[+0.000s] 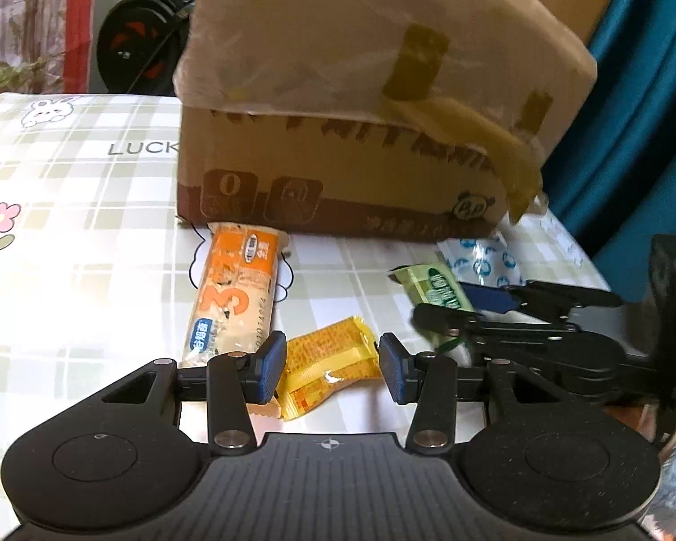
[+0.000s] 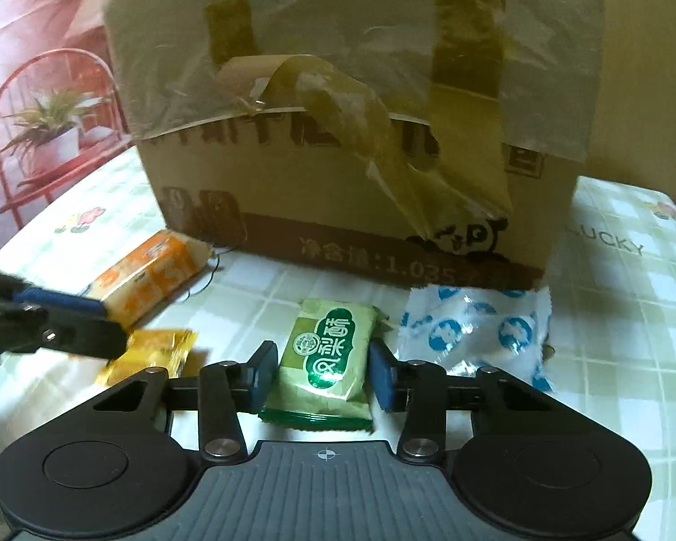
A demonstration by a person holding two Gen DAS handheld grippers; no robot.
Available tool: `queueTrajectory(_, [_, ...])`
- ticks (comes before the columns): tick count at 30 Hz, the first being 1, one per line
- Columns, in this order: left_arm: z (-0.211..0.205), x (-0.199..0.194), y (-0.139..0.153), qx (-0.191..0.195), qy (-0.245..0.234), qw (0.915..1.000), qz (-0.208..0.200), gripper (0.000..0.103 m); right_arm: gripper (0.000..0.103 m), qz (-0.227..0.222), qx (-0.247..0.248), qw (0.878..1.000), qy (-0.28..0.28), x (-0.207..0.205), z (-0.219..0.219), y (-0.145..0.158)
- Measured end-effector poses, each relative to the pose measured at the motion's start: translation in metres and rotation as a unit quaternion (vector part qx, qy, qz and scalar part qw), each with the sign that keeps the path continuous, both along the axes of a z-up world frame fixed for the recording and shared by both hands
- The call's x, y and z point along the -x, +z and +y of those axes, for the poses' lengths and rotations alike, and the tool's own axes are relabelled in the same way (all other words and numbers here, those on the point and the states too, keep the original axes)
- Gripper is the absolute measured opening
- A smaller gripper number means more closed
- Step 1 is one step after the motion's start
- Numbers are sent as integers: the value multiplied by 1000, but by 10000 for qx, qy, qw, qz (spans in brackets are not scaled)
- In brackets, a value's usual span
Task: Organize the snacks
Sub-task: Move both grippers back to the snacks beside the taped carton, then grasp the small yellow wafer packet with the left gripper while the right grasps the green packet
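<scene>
— So, what are the jaws doing?

— Both are standing open, gripping nothing. The left gripper is straddling the yellow packet; the right gripper is bracketing the green packet.

— And around them?

— An orange bar and a blue-white pouch are lying on the checked tablecloth, before the cardboard box.

— Which step?

— Seemingly the pick-up. Next, each pair needs closing squarely, then lifting toward the box.

tabletop: checked cloth, rabbit and flower prints, "LUCKY" lettering | headphones: black with red, behind far edge | teal fabric: right side | backdrop print: red chair, potted plant
</scene>
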State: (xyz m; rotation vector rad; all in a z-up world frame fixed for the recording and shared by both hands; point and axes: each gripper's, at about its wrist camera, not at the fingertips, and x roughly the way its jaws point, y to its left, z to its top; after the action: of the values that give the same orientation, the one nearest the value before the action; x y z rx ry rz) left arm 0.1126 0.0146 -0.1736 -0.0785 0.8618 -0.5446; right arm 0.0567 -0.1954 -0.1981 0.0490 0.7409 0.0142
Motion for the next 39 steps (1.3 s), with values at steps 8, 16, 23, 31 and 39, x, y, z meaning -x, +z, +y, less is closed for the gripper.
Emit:
queueTrajectory(8, [-16,2,-13,-574,-215,9980,-166,52,37,-343,-53,9994,8,23,-8,-4])
queueTrajectory(16, [-21,-5,-18,-864,-196,9957,-266,57,37,-381,-214,9990,2,27,-12,-4])
queueTrajectory(23, [-34,-20,-18,-989,-268,9940,-369,63,37,-397,-362,9986,-15,26,-16,-5])
queueTrajectory(31, [-52,-14,-20,-1334,-150,9891,-608,57,37,-398,-367,9985,-19,26,-15,-5])
queueTrajectory(39, [-37,2,-20,-946,328,9934,-558,40,38,-402,-362,9985,-23,26,-15,-5])
